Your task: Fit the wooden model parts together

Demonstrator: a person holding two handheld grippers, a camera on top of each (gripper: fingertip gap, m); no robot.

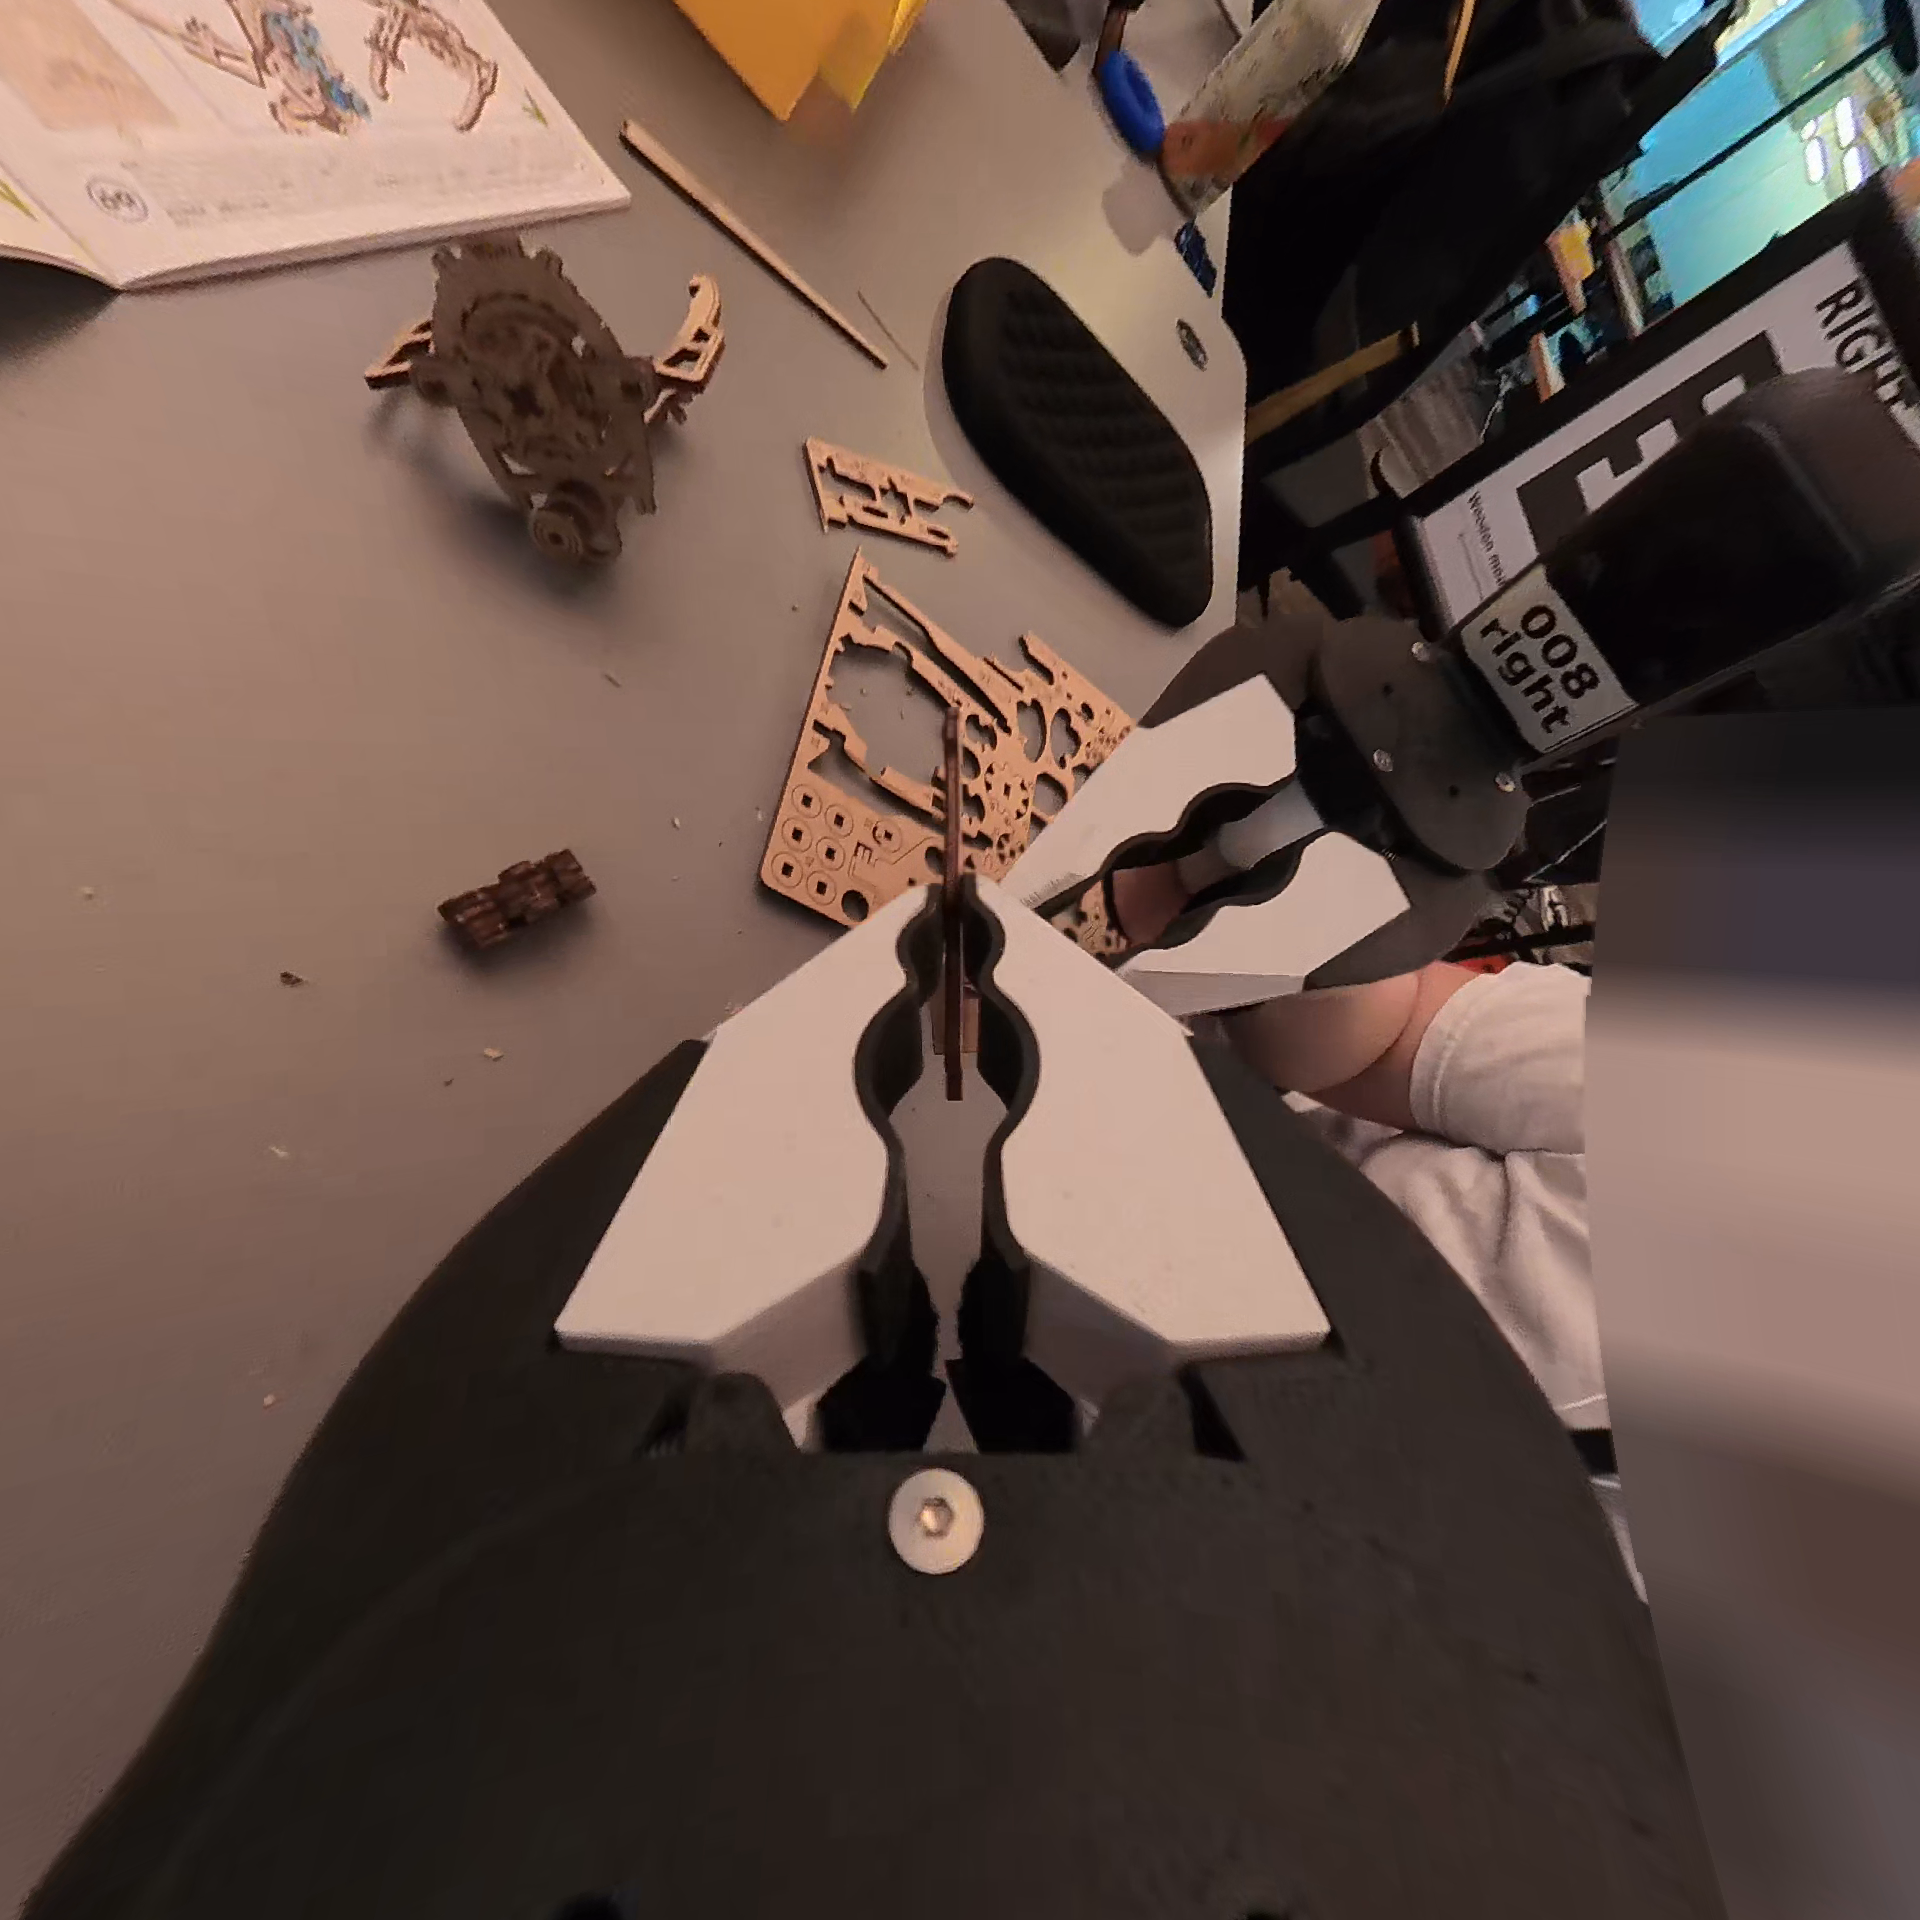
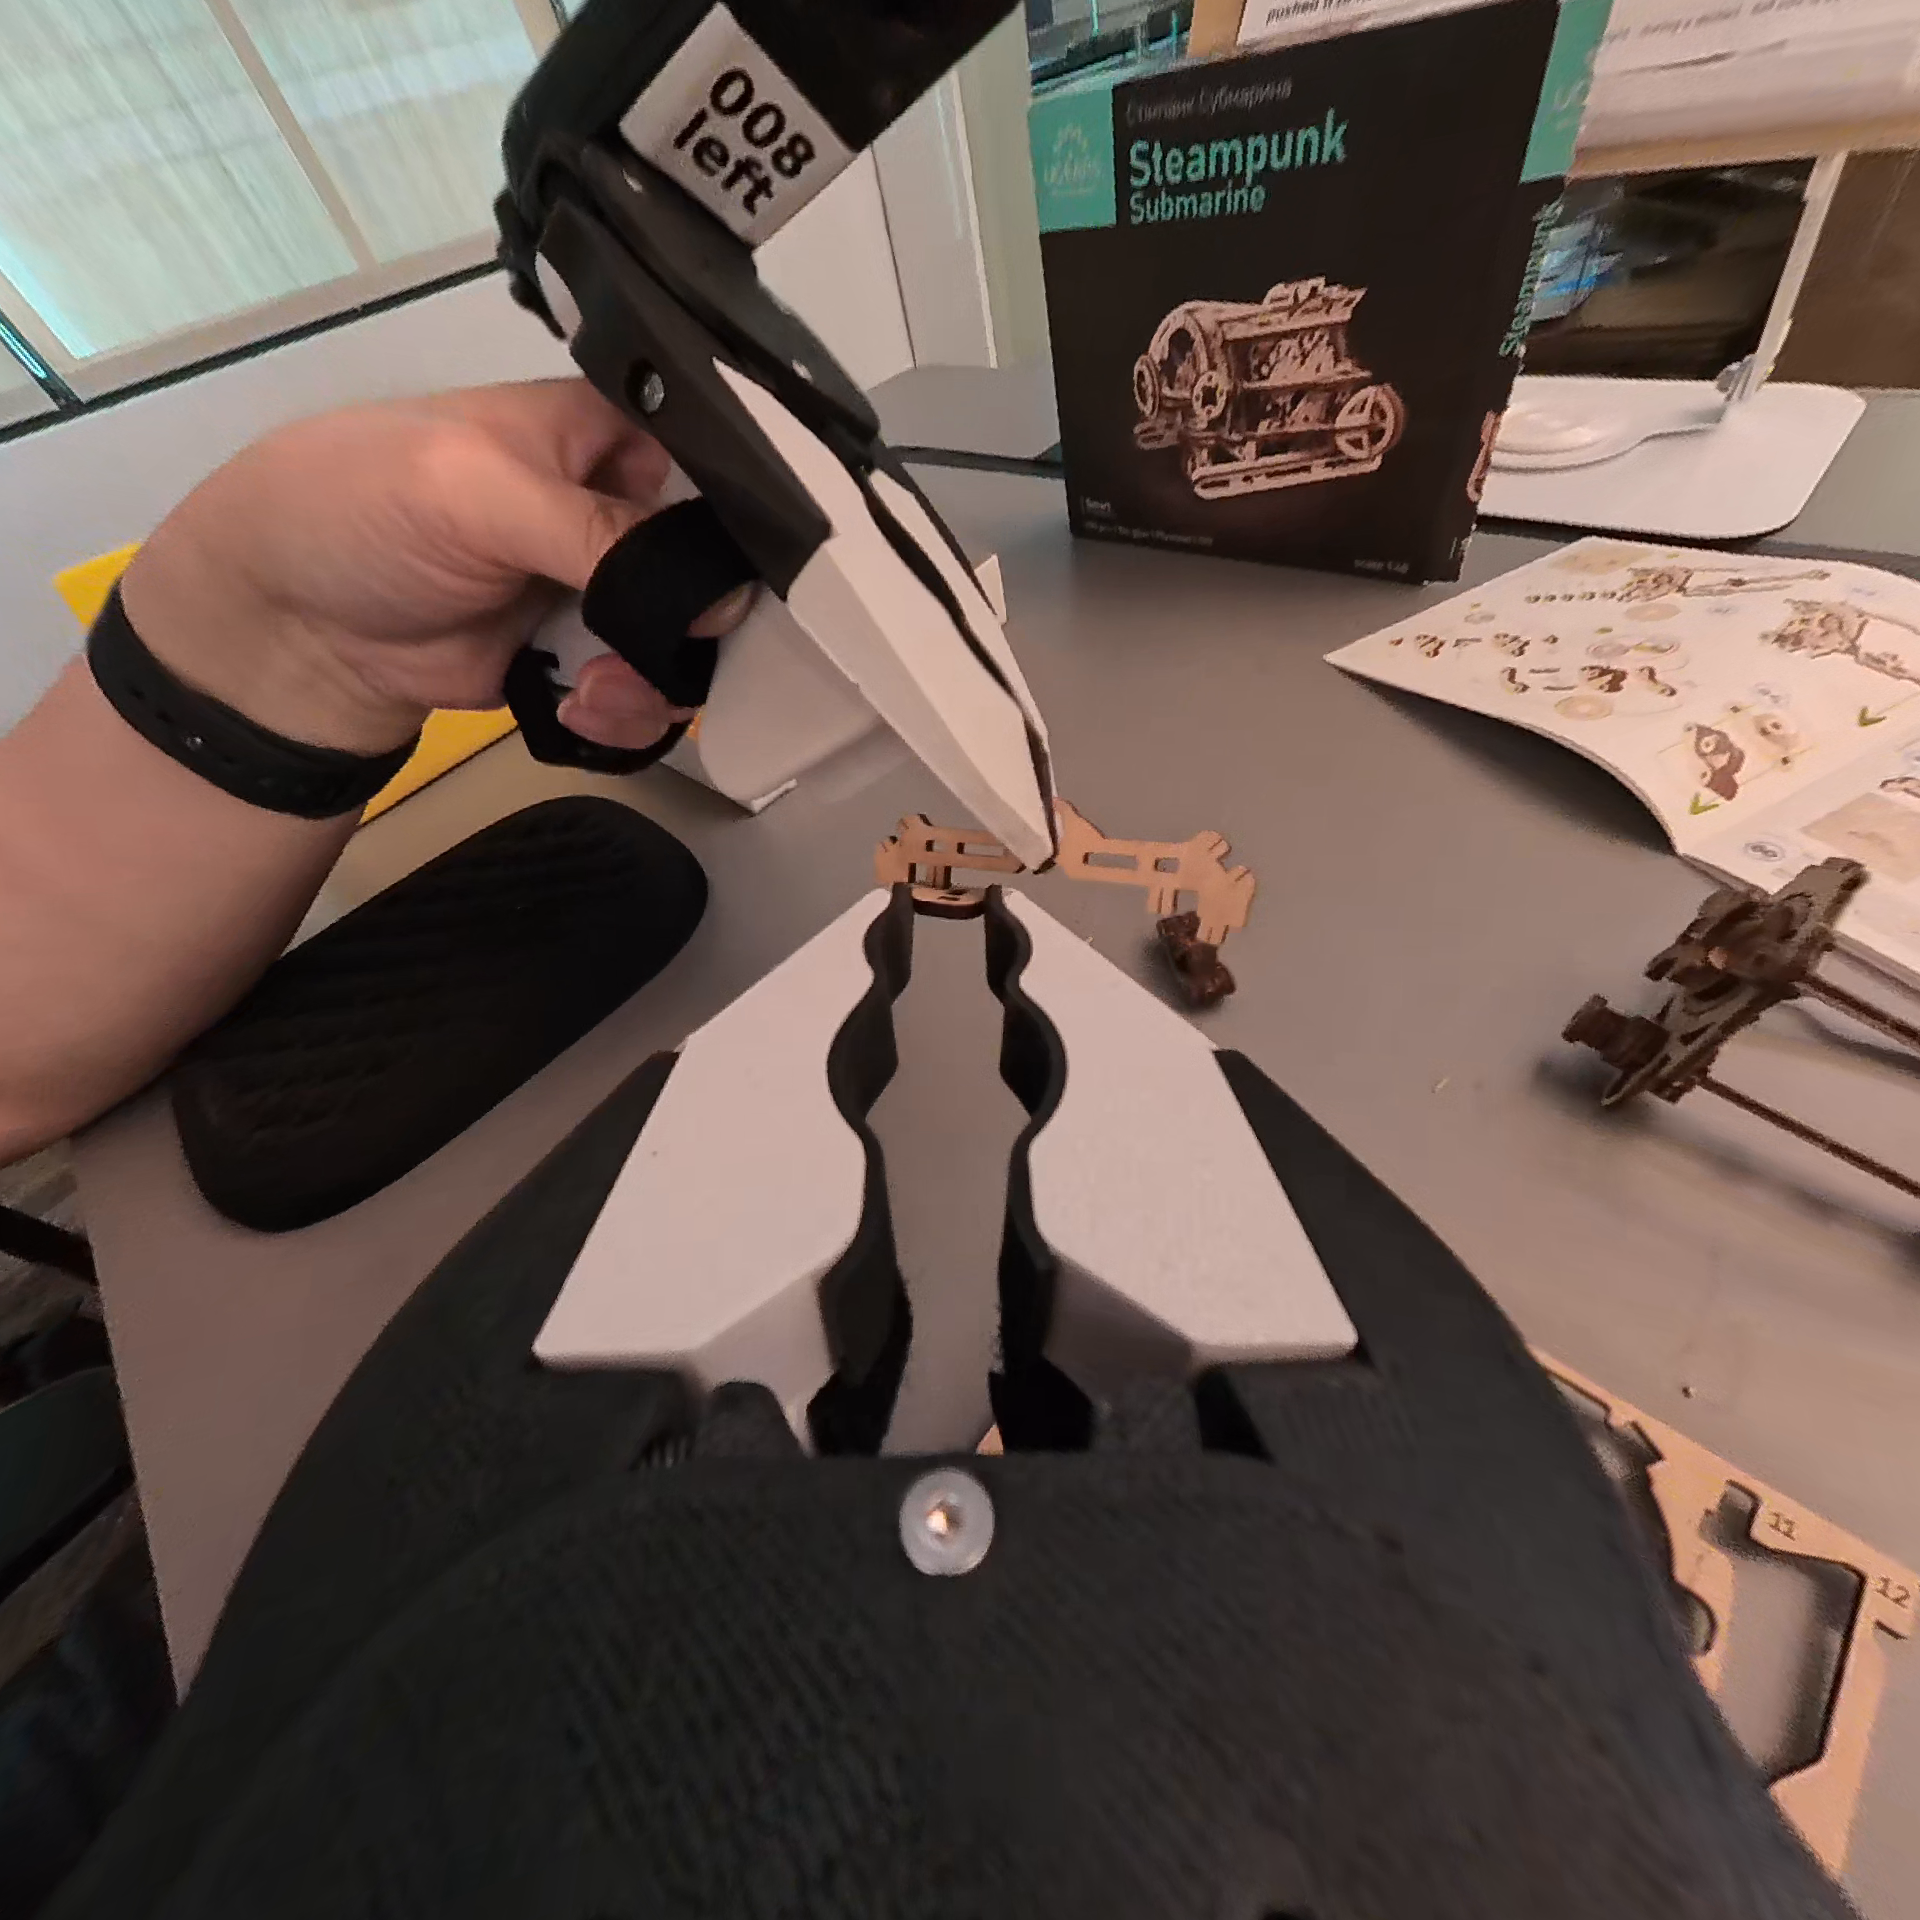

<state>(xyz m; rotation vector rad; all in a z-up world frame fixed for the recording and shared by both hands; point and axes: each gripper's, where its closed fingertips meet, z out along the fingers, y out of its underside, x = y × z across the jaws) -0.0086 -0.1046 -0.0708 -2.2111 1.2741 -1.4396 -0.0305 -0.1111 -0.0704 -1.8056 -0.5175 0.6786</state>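
Note:
My left gripper [image 1: 953,906] is shut on a thin flat wooden frame part [image 1: 952,800], seen edge-on and held above the grey table. In the right wrist view the left gripper [image 2: 1044,847] comes down from the upper left and pinches the light frame part [image 2: 1148,864] near its middle. My right gripper [image 2: 948,914] is shut on a small wooden piece [image 2: 948,900] at its tips, right below the frame part's left end and touching or nearly touching it. In the left wrist view the right gripper [image 1: 1055,906] reaches in from the right.
A partly built dark model [image 1: 540,405] [image 2: 1725,977] and a small dark gear block [image 1: 516,899] [image 2: 1195,951] lie on the table. Punched wooden sheets [image 1: 914,769] [image 2: 1818,1621], a booklet [image 1: 260,135], the kit box [image 2: 1288,312], a black pad [image 2: 436,997] and a thin stick [image 1: 748,239] lie around. My left and right fingertips are right by each other. The small dark gear block [image 1: 516,899] is about 10 cm from both grippers' fingertips. Look for it in the right wrist view [image 2: 1190,947] too.

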